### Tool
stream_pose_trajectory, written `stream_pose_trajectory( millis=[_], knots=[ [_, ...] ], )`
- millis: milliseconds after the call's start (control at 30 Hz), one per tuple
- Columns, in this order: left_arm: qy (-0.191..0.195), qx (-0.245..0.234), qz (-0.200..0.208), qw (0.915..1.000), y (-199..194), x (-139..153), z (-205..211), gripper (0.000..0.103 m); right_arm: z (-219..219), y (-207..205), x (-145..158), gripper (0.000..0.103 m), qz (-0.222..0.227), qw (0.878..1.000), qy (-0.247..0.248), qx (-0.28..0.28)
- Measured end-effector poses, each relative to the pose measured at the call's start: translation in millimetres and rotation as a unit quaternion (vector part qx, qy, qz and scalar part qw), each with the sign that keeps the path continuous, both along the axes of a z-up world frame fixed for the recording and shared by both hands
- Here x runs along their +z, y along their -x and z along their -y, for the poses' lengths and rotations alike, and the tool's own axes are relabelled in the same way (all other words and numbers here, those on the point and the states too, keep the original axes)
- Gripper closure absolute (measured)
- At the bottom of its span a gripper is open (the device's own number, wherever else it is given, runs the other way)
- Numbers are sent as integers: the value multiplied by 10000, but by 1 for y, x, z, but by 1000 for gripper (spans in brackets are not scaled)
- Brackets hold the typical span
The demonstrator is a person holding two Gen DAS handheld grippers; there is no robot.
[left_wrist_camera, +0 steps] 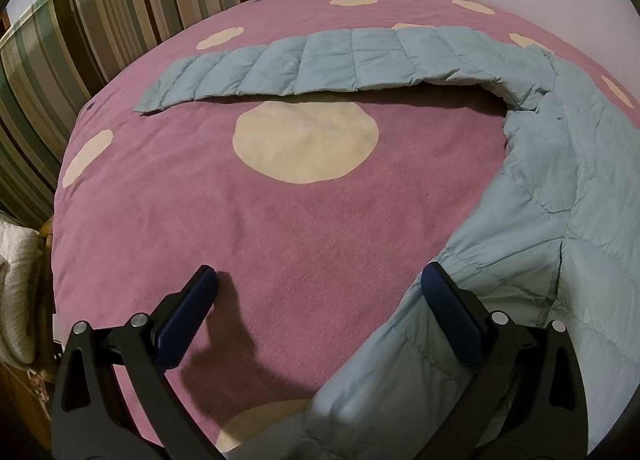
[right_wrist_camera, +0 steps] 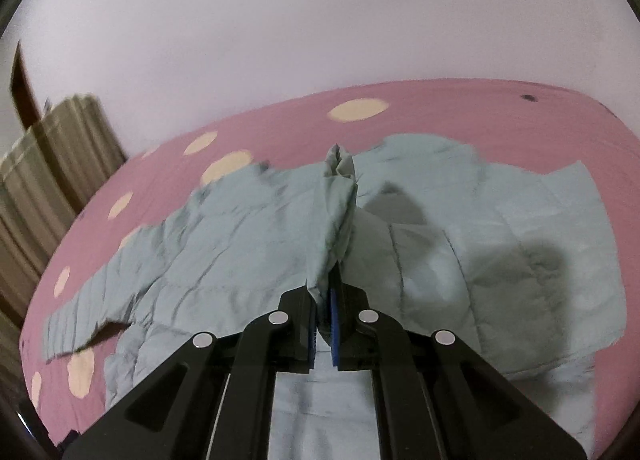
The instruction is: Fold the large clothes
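Pink bedding with cream dots (left_wrist_camera: 280,219) covers the bed, with a striped curtain (left_wrist_camera: 100,19) at its far left side and a pale wall behind. On my left wrist view, the left gripper (left_wrist_camera: 320,284) stands wide, one finger (left_wrist_camera: 452,320) against the light blue quilted jacket (left_wrist_camera: 560,179), whose sleeve (left_wrist_camera: 320,63) lies stretched across the bedding. My right gripper (right_wrist_camera: 325,300) is clamped on a bunched fold of the jacket (right_wrist_camera: 340,195), lifted above the rest.
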State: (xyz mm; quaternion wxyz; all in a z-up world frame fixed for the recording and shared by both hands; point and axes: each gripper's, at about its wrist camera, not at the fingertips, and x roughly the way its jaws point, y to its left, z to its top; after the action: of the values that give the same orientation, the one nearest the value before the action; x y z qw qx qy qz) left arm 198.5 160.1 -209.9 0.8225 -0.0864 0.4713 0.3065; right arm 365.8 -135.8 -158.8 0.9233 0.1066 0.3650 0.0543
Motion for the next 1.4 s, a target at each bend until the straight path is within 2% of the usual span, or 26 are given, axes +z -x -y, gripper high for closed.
stream_pose_trajectory(
  millis=[233, 467, 567, 633, 700, 733, 833, 900, 967, 1033, 1067, 1100, 1167, 1267, 1333, 1400],
  knots=[
    [35, 4, 18, 10000, 1, 0, -1, 2, -56, 0, -22, 98, -330, 9978, 160, 558],
    [67, 6, 32, 10000, 1, -1, -2, 2, -91, -9, -41, 98, -614, 9940, 270, 858],
    [76, 8, 34, 10000, 1, -1, -1, 2, -107, -11, -46, 94, -743, 9915, 449, 970],
    [77, 10, 37, 10000, 1, -1, -2, 2, -114, -10, -47, 81, -730, 9906, 536, 1026],
    [88, 15, 44, 10000, 1, 0, -2, 2, -119, -6, -45, 46, -679, 9896, 463, 1179],
    [93, 15, 48, 9999, 1, 0, -2, 2, -123, -3, -43, 40, -628, 9890, 467, 1255],
    [93, 19, 44, 9999, 0, -1, -1, 2, -139, 9, -37, 40, -466, 9853, 701, 1486],
    [96, 19, 48, 9999, 1, -1, -2, 2, -139, 18, -24, 40, -329, 9851, 594, 1583],
    [99, 20, 50, 9999, 0, -1, -1, 2, -133, 29, -9, 41, -173, 9861, 499, 1573],
    [112, 23, 58, 9999, 1, -1, -2, 2, -110, 44, 12, 48, 72, 9886, 449, 1437],
    [119, 24, 62, 9999, 0, -1, -2, 2, -94, 49, 20, 55, 125, 9905, 424, 1305],
    [117, 24, 61, 9999, 0, -1, -2, 2, -75, 53, 26, 62, 164, 9928, 407, 1115],
    [109, 24, 60, 9999, 0, -1, -1, 2, -39, 55, 31, 69, 183, 9964, 381, 732],
    [111, 23, 61, 9999, 1, -1, -1, 2, 46, 50, 27, 70, 37, 9981, 506, -351],
    [107, 24, 57, 9999, 0, -2, -1, 2, 90, 47, 16, 70, -159, 9945, 504, -903],
    [96, 22, 51, 9999, 0, -1, -1, 2, 119, 42, 1, 70, -373, 9895, 674, -1225]
  ],
)
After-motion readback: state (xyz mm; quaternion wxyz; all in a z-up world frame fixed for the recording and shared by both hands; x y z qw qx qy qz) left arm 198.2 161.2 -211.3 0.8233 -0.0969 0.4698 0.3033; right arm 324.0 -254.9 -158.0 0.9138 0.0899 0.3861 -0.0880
